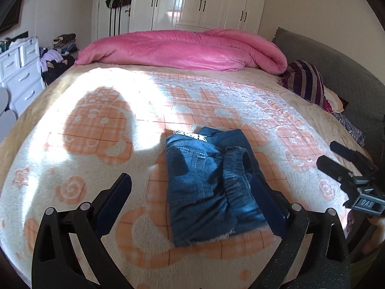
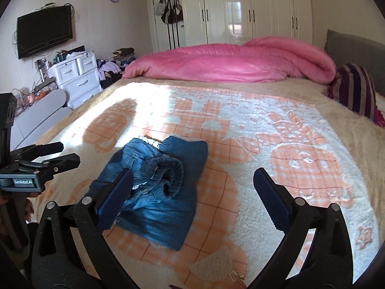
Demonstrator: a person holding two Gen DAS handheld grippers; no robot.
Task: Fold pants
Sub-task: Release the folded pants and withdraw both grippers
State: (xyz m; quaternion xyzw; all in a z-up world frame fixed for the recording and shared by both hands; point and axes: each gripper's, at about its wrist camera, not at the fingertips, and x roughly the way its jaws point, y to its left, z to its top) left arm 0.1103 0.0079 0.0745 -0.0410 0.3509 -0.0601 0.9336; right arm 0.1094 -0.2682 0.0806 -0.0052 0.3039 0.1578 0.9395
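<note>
Denim pants point(image 1: 207, 183), 1 pair, lay folded on the bed point(image 1: 96, 120), their far edge partly hidden behind the left gripper point(image 1: 192, 193)'s fingers. Both the left gripper and the right gripper point(image 2: 193, 191) hovered above, fingers spread wide, gripping nothing. 1 pink quilt point(image 2: 231, 60) lay beyond.

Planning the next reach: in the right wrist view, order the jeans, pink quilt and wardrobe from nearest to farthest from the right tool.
1. Jeans, folded on the blanket, just left of the right tool.
2. Pink quilt, bunched across the bed's far end.
3. Wardrobe, against the back wall.
</note>
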